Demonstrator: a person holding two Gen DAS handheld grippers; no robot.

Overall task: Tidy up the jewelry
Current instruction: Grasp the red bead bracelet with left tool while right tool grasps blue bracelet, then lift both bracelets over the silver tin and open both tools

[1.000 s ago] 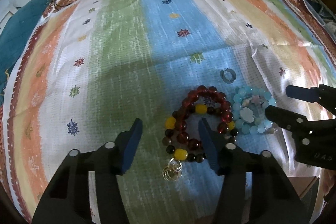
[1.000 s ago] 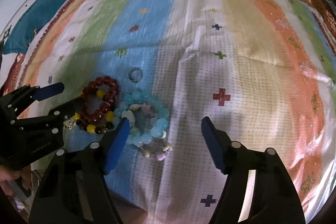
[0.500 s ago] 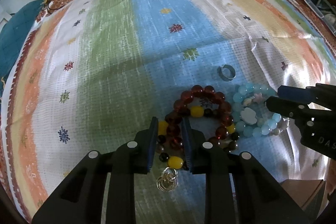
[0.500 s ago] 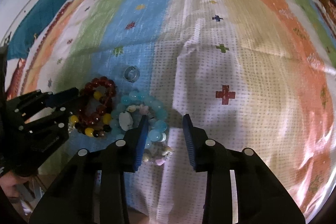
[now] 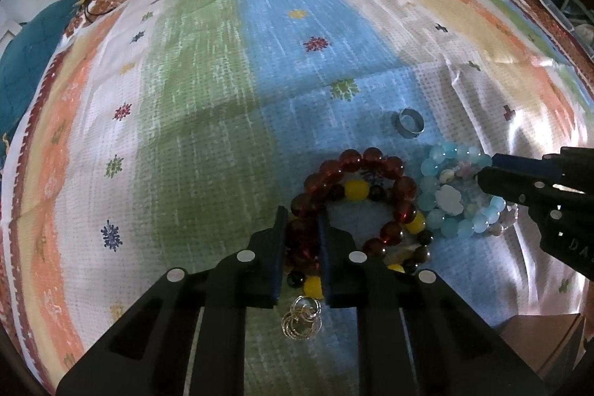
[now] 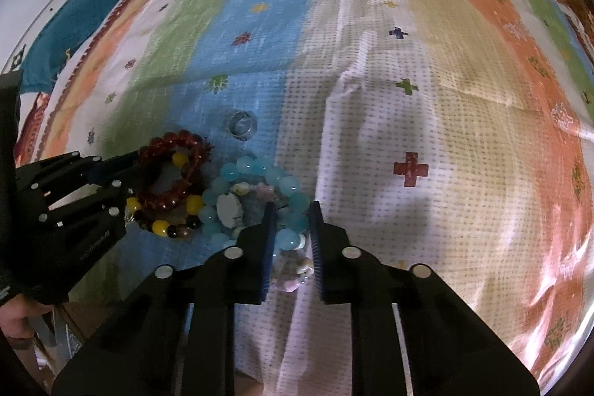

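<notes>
A dark red bead bracelet (image 5: 371, 166) with yellow and black beads lies on the striped cloth; it also shows in the right wrist view (image 6: 174, 173). My left gripper (image 5: 301, 232) is shut on its near-left beads. A light blue bead bracelet (image 5: 449, 203) with pale charms lies just right of it, also in the right wrist view (image 6: 256, 188). My right gripper (image 6: 290, 221) is shut on the blue bracelet's right side. A silver ring (image 5: 408, 123) lies beyond both bracelets (image 6: 242, 125). Small gold rings (image 5: 300, 321) lie between my left fingers' bases.
The striped, patterned cloth (image 5: 222, 99) covers the whole surface, with a crease (image 6: 341, 88) near the middle. A teal cushion (image 6: 81, 10) lies off the far left edge. A cardboard edge (image 5: 538, 333) sits at the near right.
Both grippers have closed from wide open. The left one has shut on the red bracelet and the right one on the blue bracelet, both having moved slightly forward.
</notes>
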